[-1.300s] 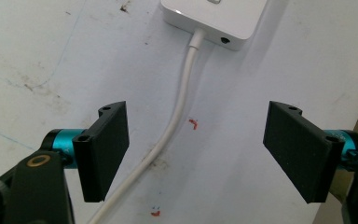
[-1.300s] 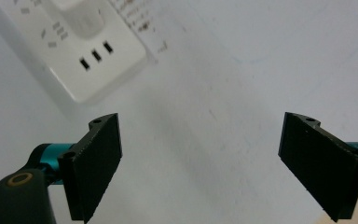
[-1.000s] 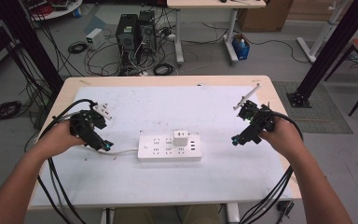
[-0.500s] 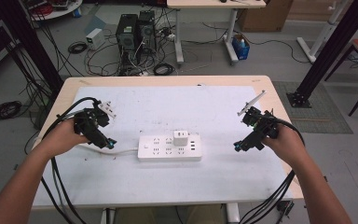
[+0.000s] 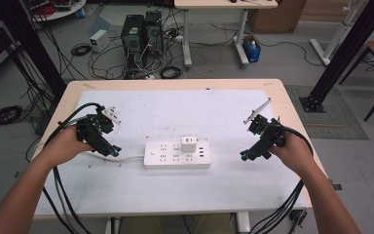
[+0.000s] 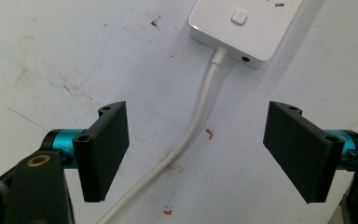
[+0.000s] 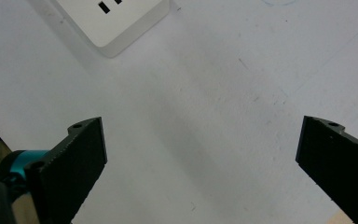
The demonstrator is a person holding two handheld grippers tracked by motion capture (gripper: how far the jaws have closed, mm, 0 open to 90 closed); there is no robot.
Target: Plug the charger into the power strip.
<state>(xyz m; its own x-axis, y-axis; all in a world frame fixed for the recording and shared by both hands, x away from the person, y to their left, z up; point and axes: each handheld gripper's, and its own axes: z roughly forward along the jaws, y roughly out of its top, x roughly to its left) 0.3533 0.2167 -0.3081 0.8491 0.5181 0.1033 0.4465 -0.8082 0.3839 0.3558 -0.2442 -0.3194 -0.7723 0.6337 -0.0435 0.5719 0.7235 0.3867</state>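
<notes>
Since the earlier high views the right gripper (image 5: 247, 155) has drifted a little outward toward the right edge of the table, while the left gripper (image 5: 113, 150) sits where it was, at the cord end of the power strip (image 5: 177, 154).

The power strip lies flat near the middle of the white table (image 5: 175, 112), long side across, with a white plug adapter (image 5: 189, 144) seated in its upper row. Its white cord (image 6: 193, 126) leaves the left end and runs along the table between the left gripper's open jaws, which stand wide apart with the cord lying loose on the table between them, not pinched. The right gripper is also wide open and holds nothing; in the right gripper view one corner of the strip (image 7: 116, 21) sits ahead of it, well apart from the jaws.

The likely trouble is at the left: if those jaws close where they are, they catch the thin cord rather than the body, and a pull there would drag or swivel the strip and strain the cord's joint. On the right, the gripper now stands off from the strip; a reach for the adapter from there could nudge the light strip sideways on the smooth surface, since nothing is pinning it.
</notes>
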